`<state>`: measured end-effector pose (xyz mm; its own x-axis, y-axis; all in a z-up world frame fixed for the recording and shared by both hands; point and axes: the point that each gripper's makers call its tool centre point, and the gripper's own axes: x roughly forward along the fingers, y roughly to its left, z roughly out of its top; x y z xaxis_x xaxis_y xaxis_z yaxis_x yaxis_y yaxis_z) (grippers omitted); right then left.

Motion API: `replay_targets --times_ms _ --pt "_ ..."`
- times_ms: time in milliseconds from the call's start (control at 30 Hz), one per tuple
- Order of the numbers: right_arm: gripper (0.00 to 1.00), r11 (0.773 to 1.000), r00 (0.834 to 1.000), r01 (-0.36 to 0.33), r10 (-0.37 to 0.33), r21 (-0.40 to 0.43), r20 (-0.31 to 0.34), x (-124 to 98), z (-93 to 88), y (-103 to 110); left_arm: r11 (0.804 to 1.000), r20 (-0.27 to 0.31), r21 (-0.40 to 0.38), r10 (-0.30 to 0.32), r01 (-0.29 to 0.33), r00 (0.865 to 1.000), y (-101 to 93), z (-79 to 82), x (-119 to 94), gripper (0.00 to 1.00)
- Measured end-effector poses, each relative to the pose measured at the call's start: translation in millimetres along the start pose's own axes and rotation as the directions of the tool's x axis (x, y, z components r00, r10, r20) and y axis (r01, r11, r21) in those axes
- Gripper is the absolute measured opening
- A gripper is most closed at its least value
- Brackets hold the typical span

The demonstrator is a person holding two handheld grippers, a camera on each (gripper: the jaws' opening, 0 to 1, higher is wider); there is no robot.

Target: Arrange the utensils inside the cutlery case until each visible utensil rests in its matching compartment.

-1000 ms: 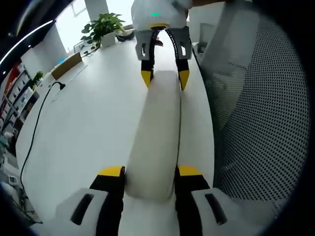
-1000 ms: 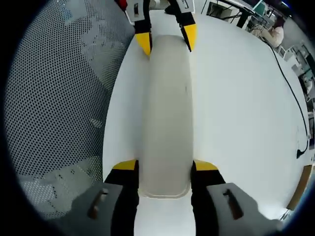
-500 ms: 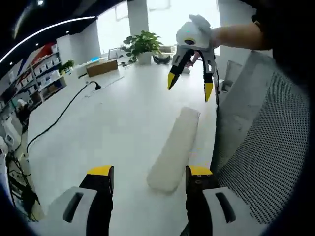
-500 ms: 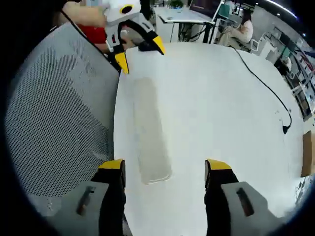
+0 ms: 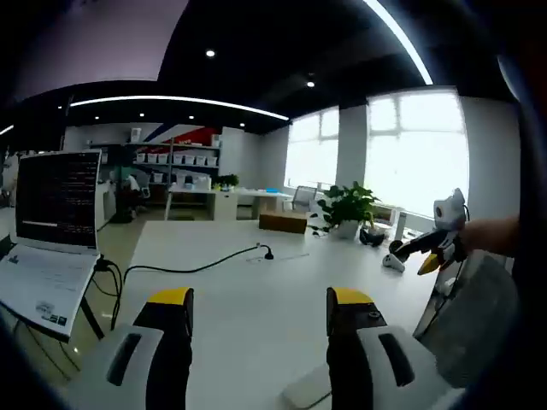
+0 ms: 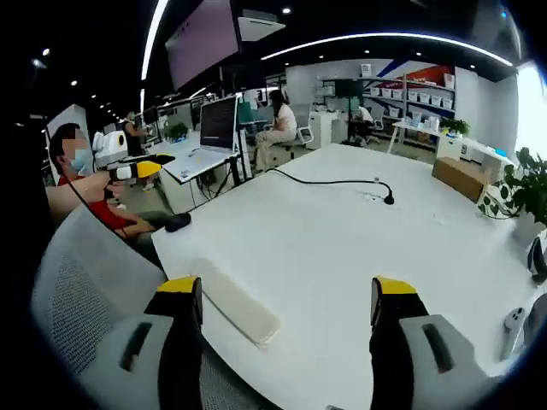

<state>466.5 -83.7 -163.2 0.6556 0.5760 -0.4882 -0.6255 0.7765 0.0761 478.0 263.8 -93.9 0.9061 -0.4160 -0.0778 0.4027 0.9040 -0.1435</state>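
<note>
Right gripper [image 6: 286,299]: jaws standing wide apart, gripping nothing, hovering above the table's near edge.
Left gripper [image 5: 256,312]: jaws likewise spread, nothing between them, lifted off the table.
Cutlery case [image 6: 235,303]: lying closed and flat on the white table [image 6: 359,231], just beside the right gripper's left jaw; one end is peeking in low in the left gripper view [image 5: 306,390].
Utensils: none showing outside the case; contents hidden by the lid.
Progress: judging the arranging finished or nearly so; compartments cannot be checked.
Mesh chair [image 6: 81,286]: sitting at the table edge.
Far: black cable [image 6: 329,181] and potted plant [image 5: 346,207] resting well apart from the case.
</note>
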Motion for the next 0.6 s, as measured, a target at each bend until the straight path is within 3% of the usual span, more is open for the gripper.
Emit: replay_targets --times_ms 100,167,333,433,467,533,600 --pt "0.82 0.999 0.998 0.04 -0.041 0.02 0.037 -11 0.2 -1 0.999 0.017 0.004 0.039 -0.039 0.999 0.9 7.2 -9 0.67" --pt "0.84 0.994 0.996 0.035 -0.043 0.107 0.073 -18 0.3 6 0.996 0.037 0.0 0.084 -0.084 0.996 4.0 9.8 -14 0.69" --pt "0.86 0.975 0.986 0.079 -0.107 0.209 0.128 -29 -3.6 1 0.992 0.039 -0.024 0.127 -0.126 0.991 6.0 2.8 -20 0.71" --pt "0.92 0.97 0.986 0.076 -0.107 0.229 0.128 -32 -6.1 1 0.997 -0.04 -0.031 0.063 -0.065 0.997 -6.3 -11.6 -23 0.73" --pt "0.94 0.969 0.989 0.045 -0.078 0.244 0.127 -31 -6.3 8 0.996 -0.037 -0.043 0.078 -0.08 0.996 -5.4 -11.7 -26 0.72" --pt "0.94 0.971 0.989 0.049 -0.08 0.233 0.127 -32 -6.8 12 0.995 -0.017 -0.056 0.081 -0.082 0.997 -6.5 -12.0 -30 0.74" --pt "0.96 0.974 0.987 0.064 -0.094 0.219 0.13 -33 -6.7 13 0.992 -0.008 -0.083 0.089 -0.09 0.996 -6.5 -15.3 -33 0.83"
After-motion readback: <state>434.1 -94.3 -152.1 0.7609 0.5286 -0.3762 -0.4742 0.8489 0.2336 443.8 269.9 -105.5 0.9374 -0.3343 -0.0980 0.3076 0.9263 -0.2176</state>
